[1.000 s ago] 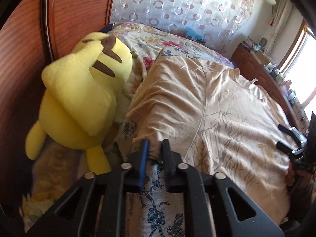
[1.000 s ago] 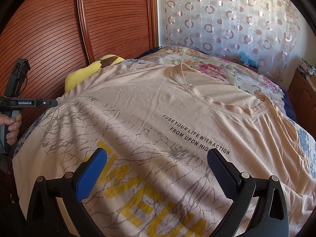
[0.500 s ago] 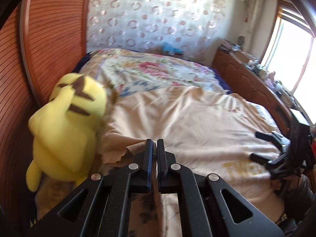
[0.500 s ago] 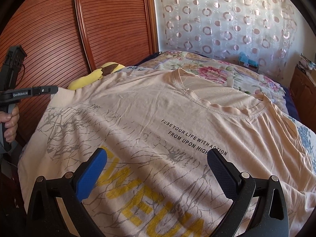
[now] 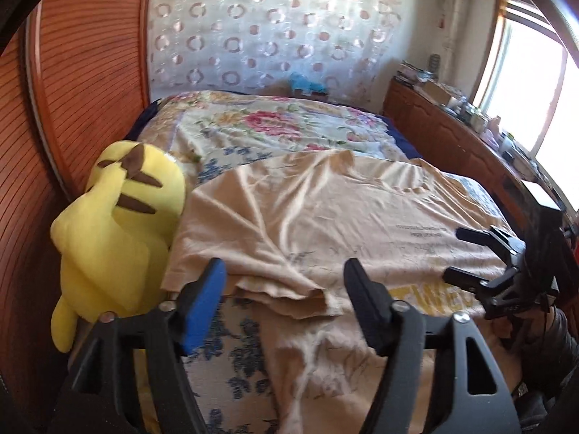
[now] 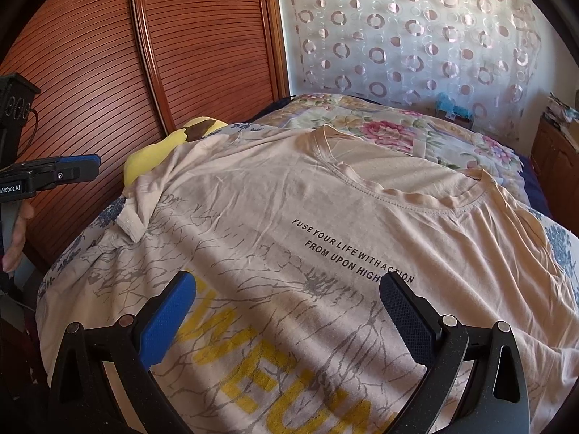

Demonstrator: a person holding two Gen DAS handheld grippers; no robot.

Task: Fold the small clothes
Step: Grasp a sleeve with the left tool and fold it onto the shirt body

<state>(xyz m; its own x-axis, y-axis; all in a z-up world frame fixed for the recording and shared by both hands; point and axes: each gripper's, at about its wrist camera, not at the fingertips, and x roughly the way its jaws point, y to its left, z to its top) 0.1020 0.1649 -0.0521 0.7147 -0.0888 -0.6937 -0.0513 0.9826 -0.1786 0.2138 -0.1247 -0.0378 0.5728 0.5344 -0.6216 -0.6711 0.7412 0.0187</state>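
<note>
Since the left gripper (image 5: 286,289) has just spread its fingers off the sleeve (image 5: 282,289), both grippers empty and wide, the T-shirt (image 6: 325,238) on the bed (image 6: 416,133) needs that sleeve, at nine o'clock, flattened inward.

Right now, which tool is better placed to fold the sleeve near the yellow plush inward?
Probably the left tool: it is open right above the crumpled sleeve beside the yellow plush. The right tool, also open, hovers over the T-shirt chest print.
</note>
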